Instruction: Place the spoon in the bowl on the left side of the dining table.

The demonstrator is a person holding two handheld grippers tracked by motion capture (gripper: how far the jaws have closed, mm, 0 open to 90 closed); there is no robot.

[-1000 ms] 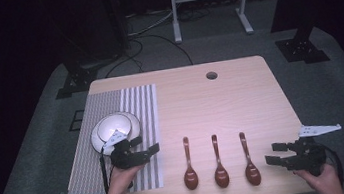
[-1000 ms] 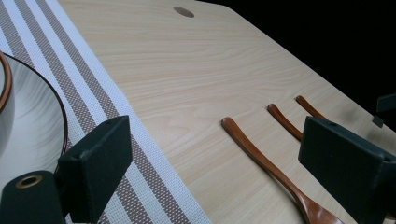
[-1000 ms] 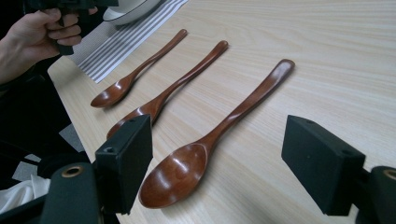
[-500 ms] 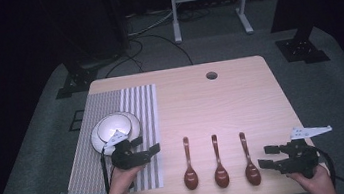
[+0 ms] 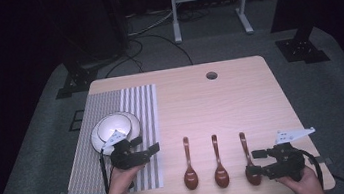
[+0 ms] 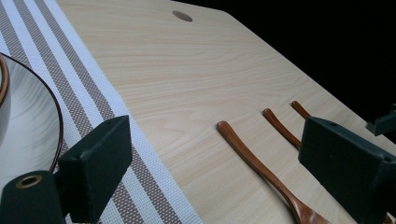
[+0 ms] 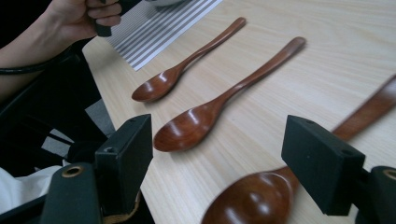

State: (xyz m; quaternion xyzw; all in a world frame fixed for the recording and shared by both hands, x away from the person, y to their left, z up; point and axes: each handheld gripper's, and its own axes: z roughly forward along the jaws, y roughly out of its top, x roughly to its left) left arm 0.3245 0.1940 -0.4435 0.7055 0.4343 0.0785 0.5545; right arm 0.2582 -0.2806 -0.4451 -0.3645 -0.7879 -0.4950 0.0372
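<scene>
Three brown wooden spoons lie side by side near the table's front edge: a left one (image 5: 188, 168), a middle one (image 5: 218, 163) and a right one (image 5: 243, 142). My right gripper (image 5: 255, 162) is open, its jaws on either side of the right spoon's bowl (image 7: 252, 200); the middle spoon (image 7: 210, 112) and left spoon (image 7: 182, 70) lie beyond it. My left gripper (image 5: 145, 146) is open and holds nothing. It hovers over the striped placemat (image 5: 138, 101) just in front of a white bowl (image 5: 113, 129), pointing toward the spoons (image 6: 261, 163).
The wooden table (image 5: 211, 107) has a cable hole (image 5: 211, 75) near its far edge. The placemat covers the left part. The person's left hand (image 7: 84, 16) shows in the right gripper view. Dark stands and cables sit on the floor behind the table.
My right gripper has moved left along the front edge until its open jaws straddle the right spoon's bowl. The left gripper has stayed where it was.
</scene>
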